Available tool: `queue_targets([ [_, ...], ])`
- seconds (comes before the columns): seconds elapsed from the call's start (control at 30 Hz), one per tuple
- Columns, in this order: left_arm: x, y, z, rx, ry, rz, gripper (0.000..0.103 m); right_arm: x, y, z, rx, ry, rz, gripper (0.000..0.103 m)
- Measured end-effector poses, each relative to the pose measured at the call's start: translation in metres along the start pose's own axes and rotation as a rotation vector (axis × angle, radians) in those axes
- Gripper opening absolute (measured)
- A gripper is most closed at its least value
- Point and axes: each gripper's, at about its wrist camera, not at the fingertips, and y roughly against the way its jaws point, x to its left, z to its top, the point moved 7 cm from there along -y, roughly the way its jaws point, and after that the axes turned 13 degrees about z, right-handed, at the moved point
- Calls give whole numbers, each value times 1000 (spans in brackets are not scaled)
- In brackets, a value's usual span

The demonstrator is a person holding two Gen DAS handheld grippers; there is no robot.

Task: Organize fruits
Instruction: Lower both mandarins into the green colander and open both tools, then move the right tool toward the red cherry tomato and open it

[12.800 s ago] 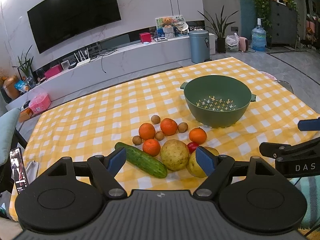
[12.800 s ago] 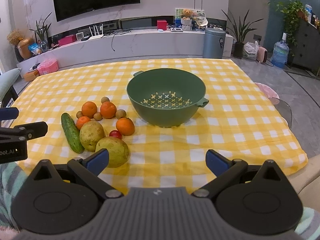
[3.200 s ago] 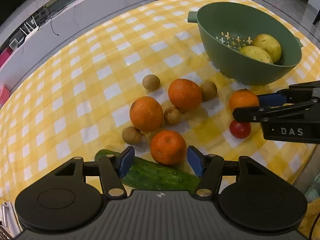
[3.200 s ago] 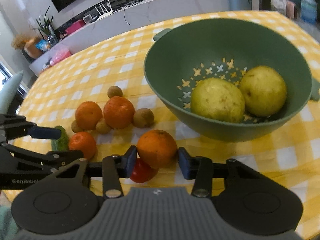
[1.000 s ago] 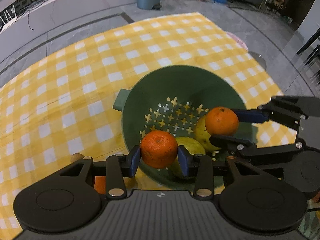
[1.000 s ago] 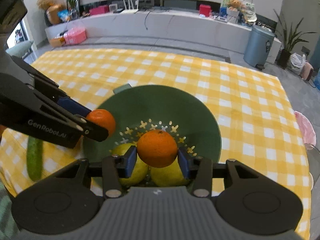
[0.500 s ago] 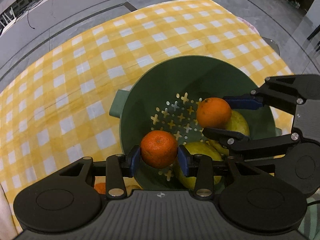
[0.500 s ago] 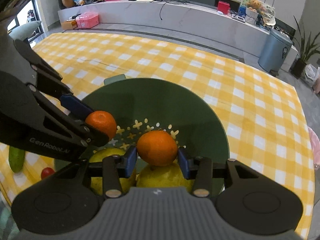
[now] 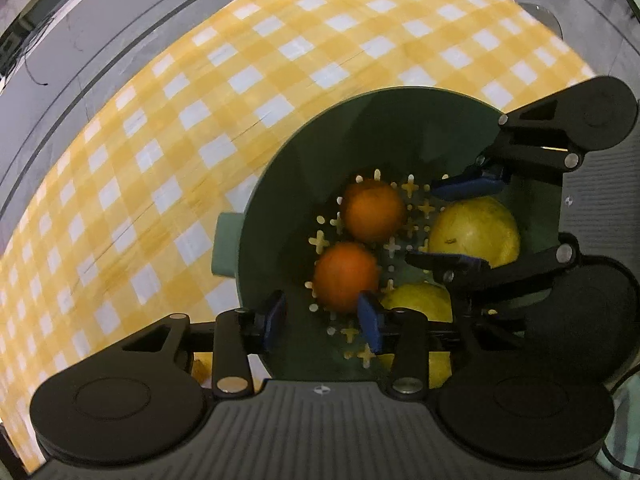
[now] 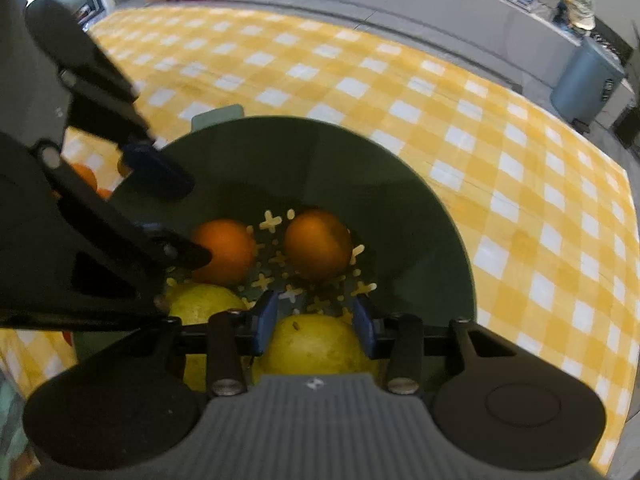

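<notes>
The green colander (image 9: 280,184) (image 10: 400,184) holds two yellow pears (image 9: 476,232) (image 10: 316,344) and two oranges. My left gripper (image 9: 322,322) (image 10: 180,214) hangs inside the bowl with its jaws opening. One orange (image 9: 346,276) (image 10: 224,252) lies on the perforated floor just past its tips, against the right finger, no longer pinched. My right gripper (image 10: 314,322) (image 9: 456,224) is open over a pear. The other orange (image 10: 318,244) (image 9: 374,212) rests loose beyond its tips.
The yellow-and-white checked cloth (image 9: 160,152) (image 10: 520,184) covers the table around the colander. More oranges (image 10: 84,176) lie on the cloth left of the bowl, behind the left gripper. A grey bin (image 10: 588,80) stands on the floor beyond the table.
Both grippers sank into the colander and tipped further down. The two oranges, pinched in the jaws half a second ago, now lie side by side on the colander floor.
</notes>
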Motion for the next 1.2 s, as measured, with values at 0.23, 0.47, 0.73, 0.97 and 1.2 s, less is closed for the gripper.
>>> queue_targets([
  [0.23,-2,-11,2,78,-23,-86,51,1,-12,2,94,56,-11,50],
  [0.47,-2,-11,5,87,-24,-111,53,-1,-14,5,123,47,0,51],
  [0.73,7,5,1,64,-17,-119,63,0,5,7,107,13,-89,77],
  [0.97,14,41,-8,-13,-11,-159,69,11,41,2,9,-37,-69,84],
  [1.2,9,73,-25,-81,-52,-153,70,32,64,-9,-82,-28,-123,90],
])
